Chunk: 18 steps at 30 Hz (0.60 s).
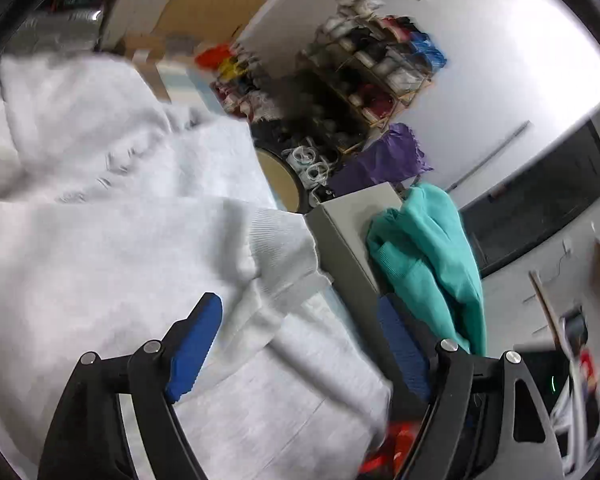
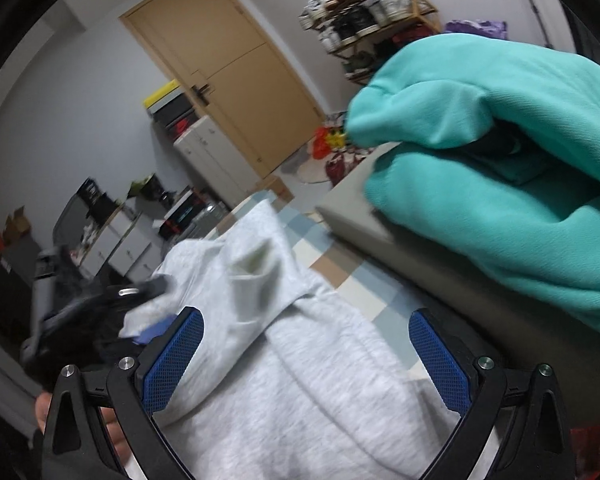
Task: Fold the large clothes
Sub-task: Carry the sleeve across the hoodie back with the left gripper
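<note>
Both our left gripper [image 1: 300, 344] and right gripper [image 2: 306, 354] gape empty over the half-folded grey sweatshirt [image 1: 120, 240]; more folds remain.

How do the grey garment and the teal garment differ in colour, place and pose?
The grey garment is pale heather grey; the teal garment is bright turquoise. The grey garment lies low on the checked surface; the teal garment sits higher, bunched on a beige block. Both have ribbed cuffs.

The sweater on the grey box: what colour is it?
Teal sweater, clearest in the right wrist view.
</note>
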Each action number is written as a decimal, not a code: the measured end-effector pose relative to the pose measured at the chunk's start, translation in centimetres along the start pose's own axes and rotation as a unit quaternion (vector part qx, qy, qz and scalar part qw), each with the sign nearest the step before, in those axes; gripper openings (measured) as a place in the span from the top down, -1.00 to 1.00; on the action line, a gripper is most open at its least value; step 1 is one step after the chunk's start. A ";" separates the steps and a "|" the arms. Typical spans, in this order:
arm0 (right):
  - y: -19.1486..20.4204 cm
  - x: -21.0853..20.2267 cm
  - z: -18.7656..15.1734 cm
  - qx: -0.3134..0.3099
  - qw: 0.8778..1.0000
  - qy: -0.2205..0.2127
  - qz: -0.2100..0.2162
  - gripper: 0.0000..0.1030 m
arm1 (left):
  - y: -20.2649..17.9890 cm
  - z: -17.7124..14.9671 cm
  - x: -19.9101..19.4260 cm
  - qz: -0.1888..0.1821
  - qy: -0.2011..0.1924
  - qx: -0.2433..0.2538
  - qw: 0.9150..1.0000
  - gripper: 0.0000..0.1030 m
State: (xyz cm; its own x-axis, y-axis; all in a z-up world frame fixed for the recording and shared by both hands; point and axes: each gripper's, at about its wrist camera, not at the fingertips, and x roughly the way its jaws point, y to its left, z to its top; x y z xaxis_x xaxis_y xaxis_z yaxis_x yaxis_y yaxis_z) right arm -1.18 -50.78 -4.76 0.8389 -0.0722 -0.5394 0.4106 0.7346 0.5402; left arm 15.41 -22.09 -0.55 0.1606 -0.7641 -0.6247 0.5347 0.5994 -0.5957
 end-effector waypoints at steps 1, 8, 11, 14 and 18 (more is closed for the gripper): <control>0.4 0.1 -0.2 -0.007 1.000 0.004 0.004 -1.00 | 1.1 -0.4 -1.5 0.019 -0.010 -0.011 1.000 -0.50; 2.1 0.4 -1.2 -0.031 0.999 0.019 0.017 -1.00 | 13.3 -5.1 -8.1 0.134 -0.068 -0.206 0.967 -0.51; 3.0 0.4 -1.8 -0.057 0.998 0.019 0.012 -1.00 | 15.5 -7.0 -7.9 0.114 -0.089 -0.236 0.961 -0.49; 4.4 0.9 -2.4 -0.093 0.995 0.021 0.002 -1.00 | 13.5 -7.4 -7.6 0.129 -0.093 -0.215 0.963 -0.49; 8.8 1.9 -2.5 -0.171 0.985 0.031 0.001 -1.00 | 10.8 -6.2 -9.0 0.142 -0.123 -0.191 0.964 -0.50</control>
State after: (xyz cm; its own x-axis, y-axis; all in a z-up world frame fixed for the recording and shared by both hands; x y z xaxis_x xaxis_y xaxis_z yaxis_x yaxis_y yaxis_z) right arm 3.11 -42.72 -2.66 0.8120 -0.0363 -0.5825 0.2552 0.9196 0.2986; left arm 14.61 -7.29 -4.49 0.4728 -0.5617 -0.6789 0.1042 0.8007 -0.5899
